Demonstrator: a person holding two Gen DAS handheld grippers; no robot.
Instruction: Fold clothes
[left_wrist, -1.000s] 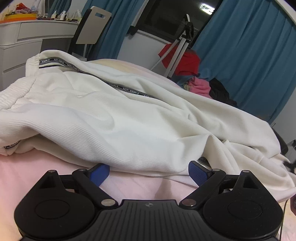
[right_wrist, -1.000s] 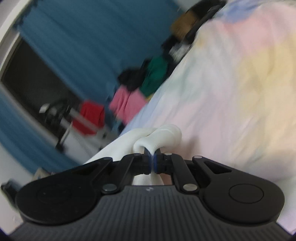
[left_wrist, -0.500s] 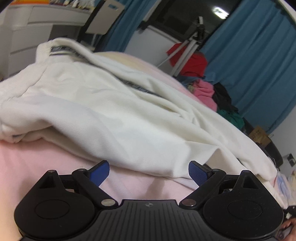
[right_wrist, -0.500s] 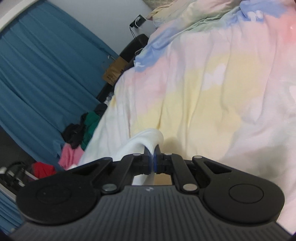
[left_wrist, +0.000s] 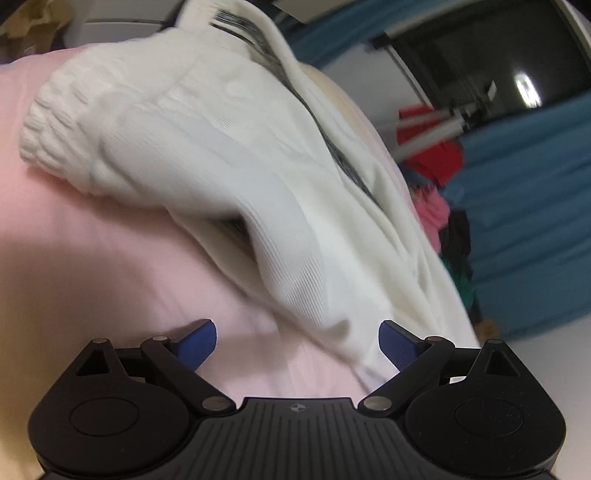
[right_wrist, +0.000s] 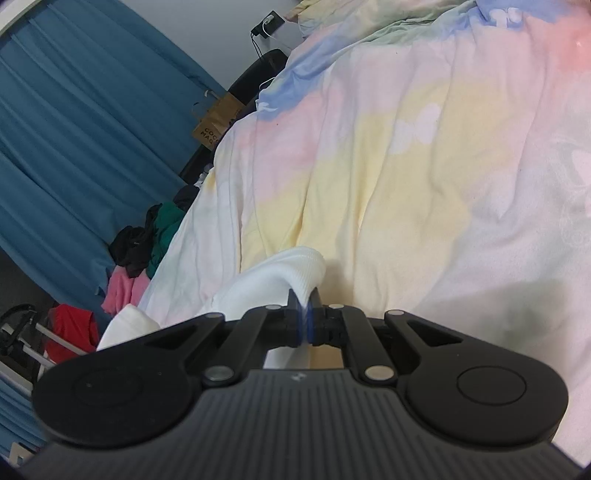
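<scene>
White ribbed trousers (left_wrist: 229, 155) with a black lettered side stripe lie bunched on the pink bed sheet (left_wrist: 92, 266), the gathered cuff at the upper left. My left gripper (left_wrist: 297, 345) is open just in front of a fold of that cloth, its blue pads apart, nothing between them. In the right wrist view my right gripper (right_wrist: 304, 319) is shut on a pinch of the white trousers (right_wrist: 291, 273), which loop up over the pads and trail off to the left above the pastel duvet (right_wrist: 424, 166).
Blue curtains (right_wrist: 74, 140) hang beyond the bed. A pile of pink, black, green and red clothes (right_wrist: 140, 251) lies on the floor by a metal rack (left_wrist: 432, 129). A brown paper bag (right_wrist: 218, 122) and a dark chair stand at the bed's far edge.
The left gripper has rolled and moved in toward the trousers' cuff end, so the cloth now looks tilted and closer. The right gripper swung toward the duvet and sank a little, still pinching the cloth.
</scene>
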